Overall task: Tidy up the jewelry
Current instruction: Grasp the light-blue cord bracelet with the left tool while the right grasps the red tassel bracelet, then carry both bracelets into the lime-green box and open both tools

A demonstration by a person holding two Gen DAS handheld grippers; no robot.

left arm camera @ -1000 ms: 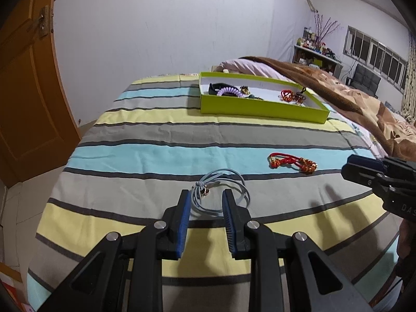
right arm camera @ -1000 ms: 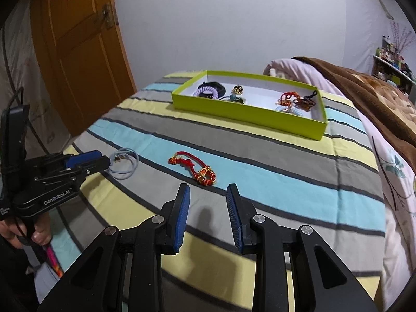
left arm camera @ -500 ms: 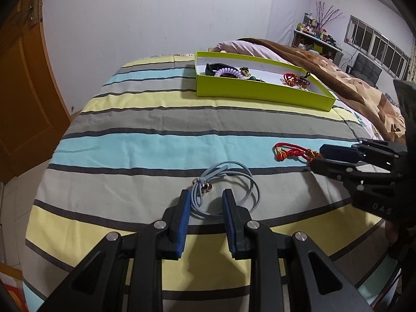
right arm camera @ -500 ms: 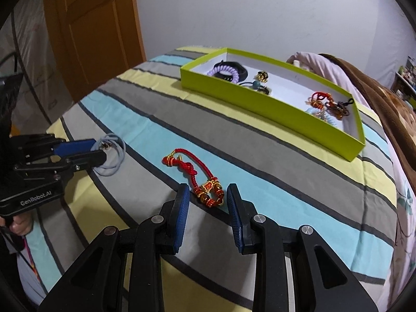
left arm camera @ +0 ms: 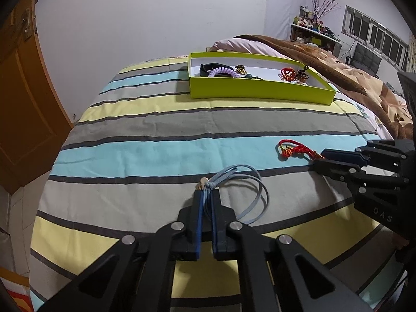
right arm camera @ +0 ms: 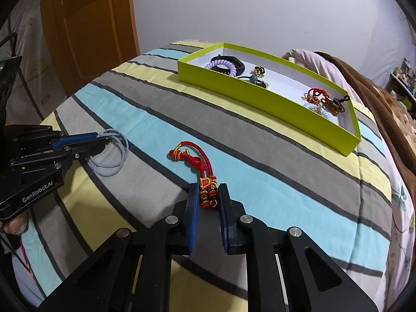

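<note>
Both pieces are pinched right on the striped bedspread (left arm camera: 161,119), jaws just closed: blue cord (left arm camera: 249,189) by the left gripper (left arm camera: 207,195), red bracelet (right arm camera: 205,187) by the right gripper (right arm camera: 208,189), presumably so both get carried to the green box (right arm camera: 273,104) together.

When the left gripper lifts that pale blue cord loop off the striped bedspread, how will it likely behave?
The pale blue cord loop is thin and lies in slack coils, so it will probably dangle limply. It looks light; the striped bedspread under it is barely dented. The left gripper, whose jaws have just been closing, pinches it near the knot, so the free loops may swing and snag.
</note>
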